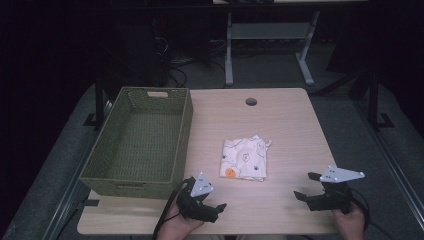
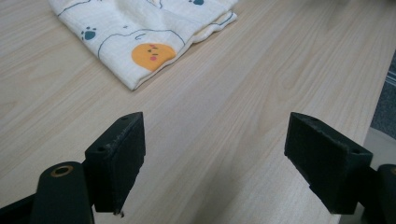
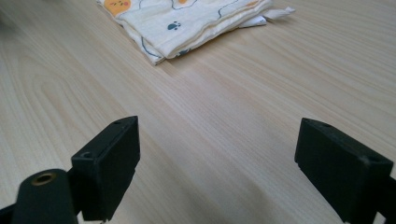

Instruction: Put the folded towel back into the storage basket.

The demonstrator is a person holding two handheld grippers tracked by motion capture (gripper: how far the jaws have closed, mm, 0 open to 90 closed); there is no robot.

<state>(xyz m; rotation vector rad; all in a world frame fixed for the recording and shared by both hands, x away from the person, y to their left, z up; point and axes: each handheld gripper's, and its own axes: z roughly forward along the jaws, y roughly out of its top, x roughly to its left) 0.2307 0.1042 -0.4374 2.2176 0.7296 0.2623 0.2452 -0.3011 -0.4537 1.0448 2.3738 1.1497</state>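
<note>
A folded white cloth [image 1: 244, 158] with small printed figures and an orange spot lies on the wooden table [image 1: 280, 125], right of centre. My left gripper [image 1: 206, 194] rests near the front edge, just short of the cloth's near left corner, jaws wide open and empty. In the left gripper view the cloth [image 2: 144, 32] lies ahead of the open left gripper [image 2: 212, 161]. My right gripper [image 1: 307, 187] stands open near the front right edge, apart from the cloth. The right gripper view shows the cloth [image 3: 187, 21] farther ahead of the open right gripper [image 3: 219, 172].
A green woven basket [image 1: 141, 142] with nothing visible inside stands on the left part of the table. A round cable hole [image 1: 251, 102] sits near the far edge. A desk frame [image 1: 270, 45] and cables stand on the dark floor beyond.
</note>
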